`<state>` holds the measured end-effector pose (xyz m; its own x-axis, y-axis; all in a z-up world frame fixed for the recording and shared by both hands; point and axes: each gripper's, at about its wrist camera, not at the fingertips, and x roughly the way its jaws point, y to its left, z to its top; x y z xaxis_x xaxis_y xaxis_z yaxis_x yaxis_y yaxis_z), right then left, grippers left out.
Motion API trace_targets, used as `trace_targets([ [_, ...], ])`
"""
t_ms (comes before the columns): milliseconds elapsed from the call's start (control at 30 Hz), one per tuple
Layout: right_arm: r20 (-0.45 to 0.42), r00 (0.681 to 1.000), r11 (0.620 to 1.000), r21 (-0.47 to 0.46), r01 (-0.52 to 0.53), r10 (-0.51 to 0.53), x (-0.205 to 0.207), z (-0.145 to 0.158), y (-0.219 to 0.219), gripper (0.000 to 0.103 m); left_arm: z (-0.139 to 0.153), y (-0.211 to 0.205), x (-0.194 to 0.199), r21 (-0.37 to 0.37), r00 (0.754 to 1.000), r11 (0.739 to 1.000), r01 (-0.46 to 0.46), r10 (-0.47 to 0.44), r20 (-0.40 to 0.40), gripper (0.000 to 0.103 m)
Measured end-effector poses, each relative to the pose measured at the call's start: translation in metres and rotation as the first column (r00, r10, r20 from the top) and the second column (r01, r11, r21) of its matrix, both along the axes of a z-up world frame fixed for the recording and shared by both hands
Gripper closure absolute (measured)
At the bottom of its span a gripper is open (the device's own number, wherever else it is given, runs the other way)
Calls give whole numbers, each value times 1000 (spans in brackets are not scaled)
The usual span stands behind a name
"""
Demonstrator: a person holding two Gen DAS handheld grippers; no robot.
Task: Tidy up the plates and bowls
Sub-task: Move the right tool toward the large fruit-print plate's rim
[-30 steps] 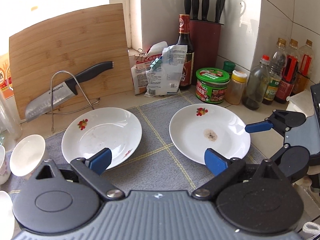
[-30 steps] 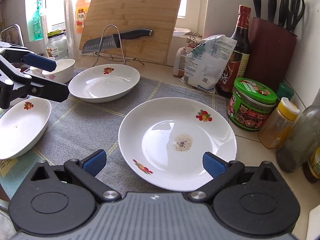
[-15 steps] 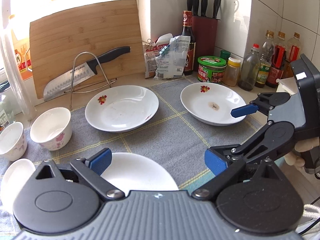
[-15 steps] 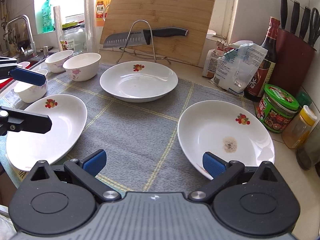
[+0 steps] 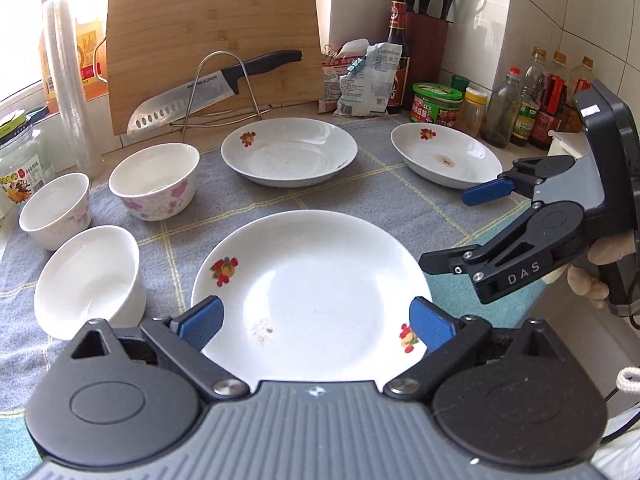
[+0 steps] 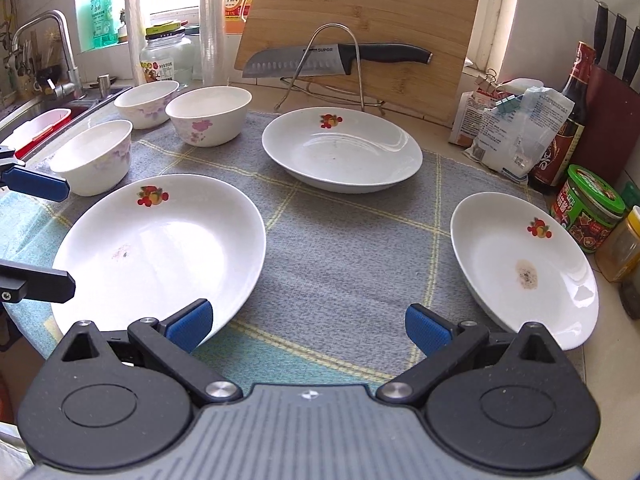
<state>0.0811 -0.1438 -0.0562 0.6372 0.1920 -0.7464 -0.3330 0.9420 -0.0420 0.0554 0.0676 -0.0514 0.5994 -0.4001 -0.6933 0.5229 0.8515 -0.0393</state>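
Note:
Three white plates with fruit prints lie apart on a grey mat (image 5: 360, 200): a near plate (image 5: 312, 296) (image 6: 160, 248), a far middle plate (image 5: 288, 152) (image 6: 340, 152) and a right plate (image 5: 444, 156) (image 6: 520, 264). Three white bowls stand at the left: a near one (image 5: 88, 280) (image 6: 94, 156), a flowered one (image 5: 154, 180) (image 6: 208, 114) and a far one (image 5: 54, 212) (image 6: 146, 102). My left gripper (image 5: 316, 320) is open and empty over the near plate's front edge. My right gripper (image 6: 308, 322) is open and empty over the mat; it also shows in the left wrist view (image 5: 452, 228).
A bamboo cutting board (image 5: 212, 44) leans on the back wall with a knife (image 5: 216, 84) on a wire stand. Sauce bottles (image 5: 536, 96), a green jar (image 5: 436, 104), bags (image 5: 360, 76) and a knife block (image 5: 424, 28) crowd the back right. A sink (image 6: 44, 96) lies at the left.
Both grippers have pulled back toward the counter's front edge, so the near plate and the three bowls have come into view. Both stay open and empty.

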Motion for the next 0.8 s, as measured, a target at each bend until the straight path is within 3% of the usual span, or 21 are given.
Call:
trace_targets([
  [133,-3,1000,1000,-2,-2,2,0,0,13,0,-7,20,-4,-4,1000,1000,-5,5,-27,4],
  [333,-13,1000,999,34,6,-5,3,1,23,0,-23,36,-9,58,999,998,30,-28,-40,4],
  [800,-70,998,1000,25,2,0,5,-6,39,0,-60,26,-2,75,993,993,96,-90,-82,4],
])
